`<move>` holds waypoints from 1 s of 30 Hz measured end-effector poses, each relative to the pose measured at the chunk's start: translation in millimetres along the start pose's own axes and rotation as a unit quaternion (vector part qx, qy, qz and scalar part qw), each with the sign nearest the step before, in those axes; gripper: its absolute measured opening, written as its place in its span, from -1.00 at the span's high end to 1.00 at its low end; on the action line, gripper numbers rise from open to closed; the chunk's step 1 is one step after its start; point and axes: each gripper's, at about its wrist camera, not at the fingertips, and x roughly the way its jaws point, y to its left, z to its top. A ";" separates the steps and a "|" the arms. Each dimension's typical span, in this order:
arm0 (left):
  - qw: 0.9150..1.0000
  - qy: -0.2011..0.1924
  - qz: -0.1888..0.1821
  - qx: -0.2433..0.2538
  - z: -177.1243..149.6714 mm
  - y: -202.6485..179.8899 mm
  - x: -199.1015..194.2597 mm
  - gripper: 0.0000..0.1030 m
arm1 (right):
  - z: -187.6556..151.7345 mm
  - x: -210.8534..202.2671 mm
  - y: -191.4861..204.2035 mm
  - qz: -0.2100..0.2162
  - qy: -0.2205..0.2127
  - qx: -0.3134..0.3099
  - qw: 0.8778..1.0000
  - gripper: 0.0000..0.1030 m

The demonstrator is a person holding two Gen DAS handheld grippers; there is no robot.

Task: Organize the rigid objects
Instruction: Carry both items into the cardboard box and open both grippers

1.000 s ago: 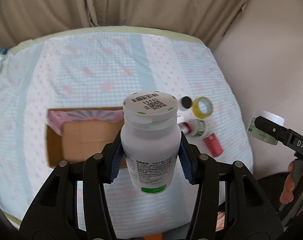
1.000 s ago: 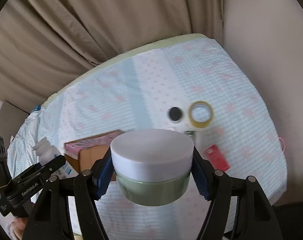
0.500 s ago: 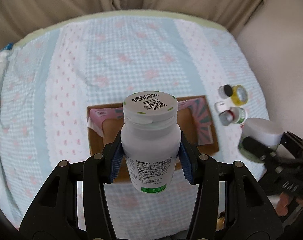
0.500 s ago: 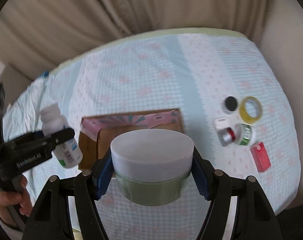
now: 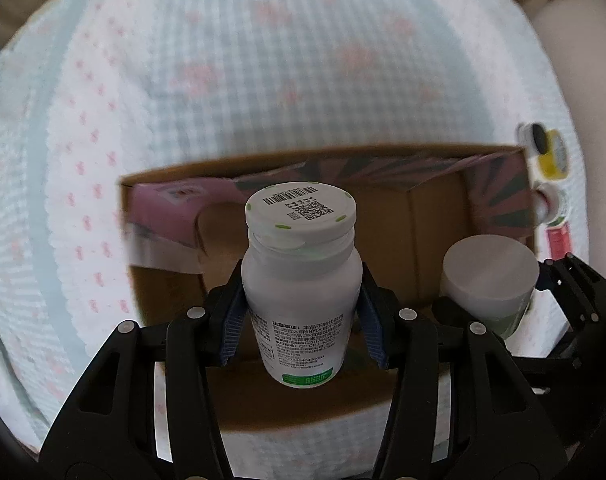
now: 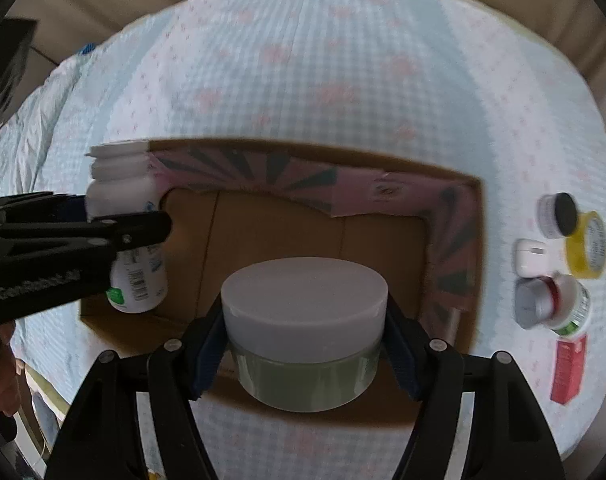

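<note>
My left gripper (image 5: 301,316) is shut on a white pill bottle (image 5: 301,280) with a barcode lid and green label band, held upright over the left part of an open cardboard box (image 5: 435,240). My right gripper (image 6: 305,332) is shut on a green jar with a white lid (image 6: 305,320), held over the middle of the box (image 6: 287,224). The jar (image 5: 489,276) shows at the right in the left wrist view. The bottle (image 6: 129,240) and left gripper show at the left in the right wrist view.
The box has pink patterned flaps (image 6: 263,172) and sits on a checked blue-and-pink cloth (image 6: 303,60). To its right lie a yellow tape roll (image 6: 589,246), a small black-lidded jar (image 6: 559,214), a white case (image 6: 531,256), a red-and-white bottle (image 6: 555,304) and a red box (image 6: 567,364).
Both grippers have moved down and closer over the box with their loads. The box now fills the middle of both views, and the loose items have slid to the right edge.
</note>
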 end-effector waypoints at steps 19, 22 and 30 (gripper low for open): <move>0.998 -0.031 0.020 0.042 12.3 -5.0 -12.9 -0.99 | -7.1 6.1 -12.1 0.016 0.008 -0.009 1.000 -1.00; 0.999 -0.035 0.013 0.035 9.9 -6.7 -18.2 -0.99 | -6.0 -0.7 -12.6 0.014 0.002 -0.005 1.000 -1.00; 0.998 -0.061 0.013 0.029 1.4 -7.9 -47.0 -0.99 | -9.2 -27.6 -7.2 0.008 -0.022 0.004 1.000 -1.00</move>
